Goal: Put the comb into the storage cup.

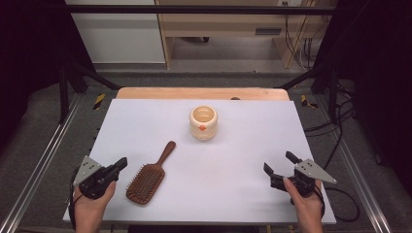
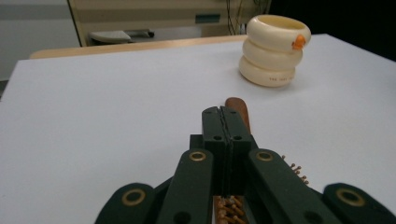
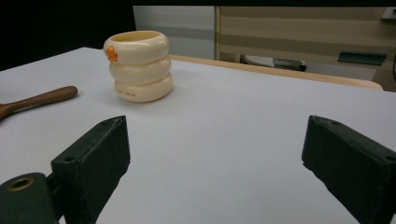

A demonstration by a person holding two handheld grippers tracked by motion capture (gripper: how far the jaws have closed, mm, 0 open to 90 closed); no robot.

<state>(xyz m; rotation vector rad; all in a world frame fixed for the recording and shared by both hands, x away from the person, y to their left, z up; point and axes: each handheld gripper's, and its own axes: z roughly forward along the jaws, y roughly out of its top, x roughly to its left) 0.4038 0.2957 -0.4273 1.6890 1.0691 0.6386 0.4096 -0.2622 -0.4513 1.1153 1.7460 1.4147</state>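
Hovering my left gripper (image 1: 121, 163), jaws shut empty, beside the hairbrush (image 1: 147, 179). I'm probably reopening to straddle its handle squarely; my right gripper (image 1: 280, 163) is gaping idle.

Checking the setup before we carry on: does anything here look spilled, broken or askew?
Nothing stands out. The wooden hairbrush lies flat, bristles up, at an angle on the white table; the cream ribbed cup stands upright behind it, apart. No spills or damage show.

**What we are not seeing in full**

In the left gripper view, the closed jaws are hiding most of the hairbrush (image 2: 238, 111). In the right gripper view, the picture's left edge is cutting off its handle. Small print on the cream pot (image 3: 139, 65) is staying unreadable to us.
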